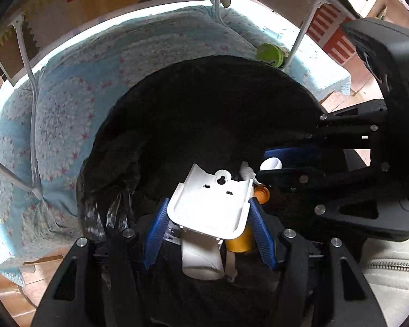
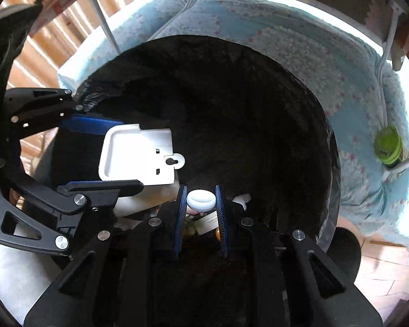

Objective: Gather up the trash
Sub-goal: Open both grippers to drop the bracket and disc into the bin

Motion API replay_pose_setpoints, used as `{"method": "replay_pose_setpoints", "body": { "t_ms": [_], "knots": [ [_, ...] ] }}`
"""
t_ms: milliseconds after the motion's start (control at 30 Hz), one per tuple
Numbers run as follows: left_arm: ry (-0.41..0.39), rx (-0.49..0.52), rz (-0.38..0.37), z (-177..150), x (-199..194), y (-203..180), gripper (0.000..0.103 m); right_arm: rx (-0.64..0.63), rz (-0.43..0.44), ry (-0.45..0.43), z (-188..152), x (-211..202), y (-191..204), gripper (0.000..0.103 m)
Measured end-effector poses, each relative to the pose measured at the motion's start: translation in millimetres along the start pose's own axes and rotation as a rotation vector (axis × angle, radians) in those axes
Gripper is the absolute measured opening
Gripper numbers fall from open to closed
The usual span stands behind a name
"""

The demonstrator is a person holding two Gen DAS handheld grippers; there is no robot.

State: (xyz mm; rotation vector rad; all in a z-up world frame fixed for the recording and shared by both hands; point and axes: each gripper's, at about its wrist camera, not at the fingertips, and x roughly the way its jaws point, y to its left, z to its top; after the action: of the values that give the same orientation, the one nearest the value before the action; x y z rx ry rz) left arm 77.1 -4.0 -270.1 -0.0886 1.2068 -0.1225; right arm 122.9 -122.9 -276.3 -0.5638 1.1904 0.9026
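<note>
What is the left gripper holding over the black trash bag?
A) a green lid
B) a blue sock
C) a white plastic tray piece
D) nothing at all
C: the left gripper has its blue fingers shut on the white plastic tray piece, held above the open black trash bag.

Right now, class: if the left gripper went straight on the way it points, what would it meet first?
The left gripper, shut on the white plastic bracket, points into the open black trash bag. Nothing else shows ahead, so it would probably meet the bag's dark inside first; depth there is unclear.
</note>
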Motion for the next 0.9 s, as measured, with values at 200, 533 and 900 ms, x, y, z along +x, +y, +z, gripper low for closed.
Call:
{"method": "replay_pose_setpoints", "body": {
  "t_ms": [200,533,900],
  "knots": [
    [-0.004,0.004,0.003,0,0,0,0.057,-0.004,-0.004,0.007,3,7,-2,0.022],
    [-0.027,-0.04,-0.008,5,-4,7,0.062,0.009,-0.008,-0.037,2,-2,-5,0.03],
    [-0.097,-0.082,-0.044,4,-46,6,0.062,0.093,0.027,-0.094,-4,-39,-22,0.04]
  ]
}}
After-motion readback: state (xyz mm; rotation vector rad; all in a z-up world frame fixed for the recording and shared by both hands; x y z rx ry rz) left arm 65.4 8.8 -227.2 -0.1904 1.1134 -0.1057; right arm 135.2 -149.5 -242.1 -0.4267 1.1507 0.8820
